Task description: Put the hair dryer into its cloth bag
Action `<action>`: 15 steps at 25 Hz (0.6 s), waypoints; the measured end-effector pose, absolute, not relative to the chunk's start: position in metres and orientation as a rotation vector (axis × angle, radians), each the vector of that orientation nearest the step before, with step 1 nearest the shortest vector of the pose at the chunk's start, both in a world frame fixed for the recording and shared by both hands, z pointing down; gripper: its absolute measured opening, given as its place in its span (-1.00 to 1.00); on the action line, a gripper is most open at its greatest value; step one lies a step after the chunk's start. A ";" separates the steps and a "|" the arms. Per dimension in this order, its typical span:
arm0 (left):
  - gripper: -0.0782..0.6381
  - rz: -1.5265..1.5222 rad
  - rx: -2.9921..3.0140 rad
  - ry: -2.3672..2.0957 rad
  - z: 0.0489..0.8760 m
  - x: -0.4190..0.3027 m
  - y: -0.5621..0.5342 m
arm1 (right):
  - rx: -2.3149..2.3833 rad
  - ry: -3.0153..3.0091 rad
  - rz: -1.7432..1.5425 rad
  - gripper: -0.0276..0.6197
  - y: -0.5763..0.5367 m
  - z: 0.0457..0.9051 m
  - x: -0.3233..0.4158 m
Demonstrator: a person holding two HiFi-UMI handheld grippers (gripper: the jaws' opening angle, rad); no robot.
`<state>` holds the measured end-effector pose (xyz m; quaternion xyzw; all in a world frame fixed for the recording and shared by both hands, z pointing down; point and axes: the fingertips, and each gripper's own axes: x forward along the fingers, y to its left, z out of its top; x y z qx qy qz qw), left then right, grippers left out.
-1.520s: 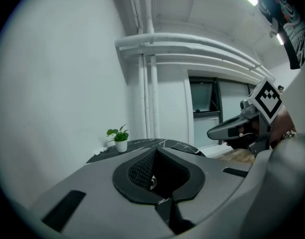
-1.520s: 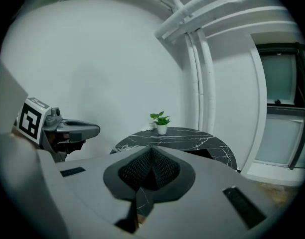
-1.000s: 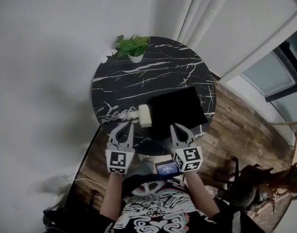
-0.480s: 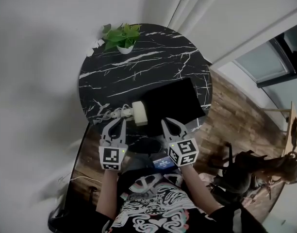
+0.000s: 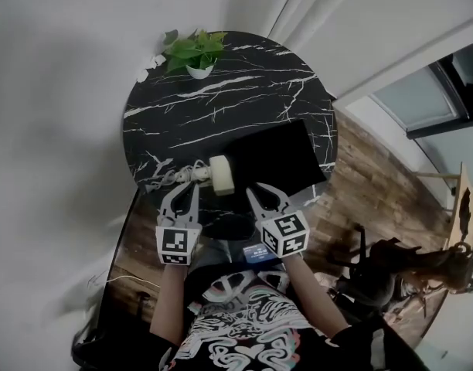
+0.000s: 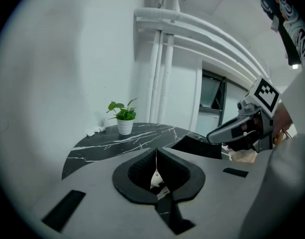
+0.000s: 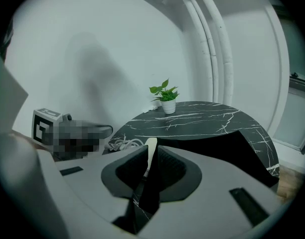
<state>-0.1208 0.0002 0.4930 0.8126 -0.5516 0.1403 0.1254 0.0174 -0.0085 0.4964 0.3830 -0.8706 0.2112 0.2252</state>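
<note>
Hovering short of the hair dryer (image 5: 221, 175), my left gripper (image 5: 190, 187) and right gripper (image 5: 256, 188) are clenched empty; next, I open and grasp it beside its cloth bag (image 5: 277, 158).

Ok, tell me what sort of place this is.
Most likely a corner of a home or apartment room: a round black marble-look table with a potted plant stands by white walls, on a wood-plank floor, beside a glass door or window.
</note>
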 end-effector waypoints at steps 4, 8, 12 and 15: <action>-0.74 0.462 2.358 -1.611 0.503 -0.118 0.002 | 1.015 -2.389 0.599 -0.84 -0.008 0.507 0.018; -0.74 0.480 2.358 -1.595 0.519 -0.111 0.000 | 1.024 -2.402 0.702 -0.84 -0.017 0.519 0.018; -0.74 0.485 2.334 -1.586 0.535 -0.107 -0.007 | 0.936 -2.424 0.780 -0.67 -0.022 0.536 0.007; -0.73 0.490 2.323 -1.568 0.545 -0.104 -0.007 | 0.897 -2.434 0.867 -0.53 -0.022 0.545 0.000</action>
